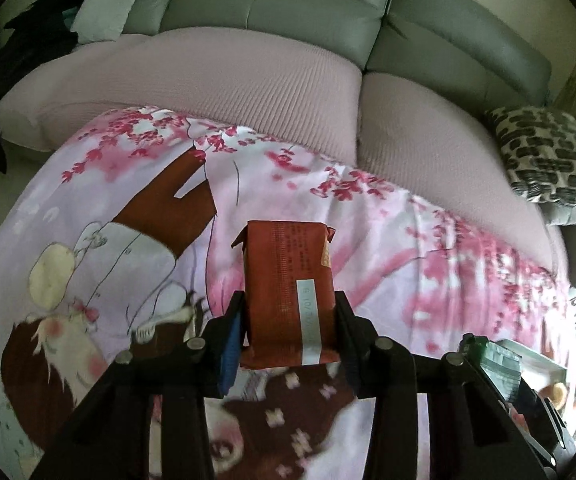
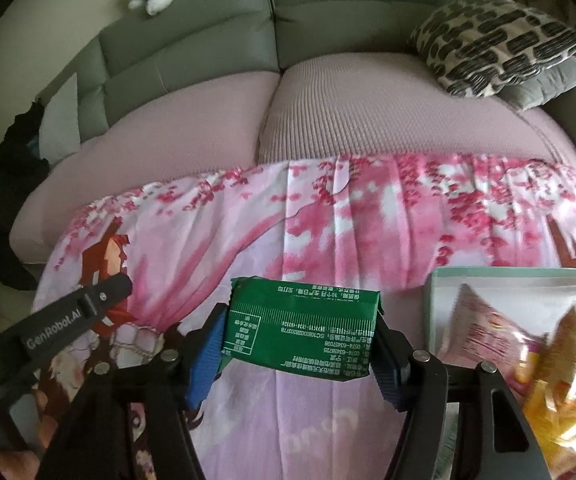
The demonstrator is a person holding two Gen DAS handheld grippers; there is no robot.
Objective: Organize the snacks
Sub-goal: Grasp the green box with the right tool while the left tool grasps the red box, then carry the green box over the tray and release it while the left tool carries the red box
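We note left gripper clenched on red snack packet, packet standing lengthwise between jaws, clear above pink printed cloth; right gripper grasping green snack packet crosswise, ends gripped by pads; pale box holding other snacks lies just right of right jaws, left gripper's arm off to their left. Risks, as we judge — green packet, gripped only by ends, could buckle or slip if squeezed unevenly; red packet could pivot between pads during carry; both hands converging on box could collide.

Light: soft daylight, rather dim.
Glare: white, blown-out patch at the left wrist view's right edge.
Blur: lower corners smeared.
Edges: strong fisheye curving, dark vignette.
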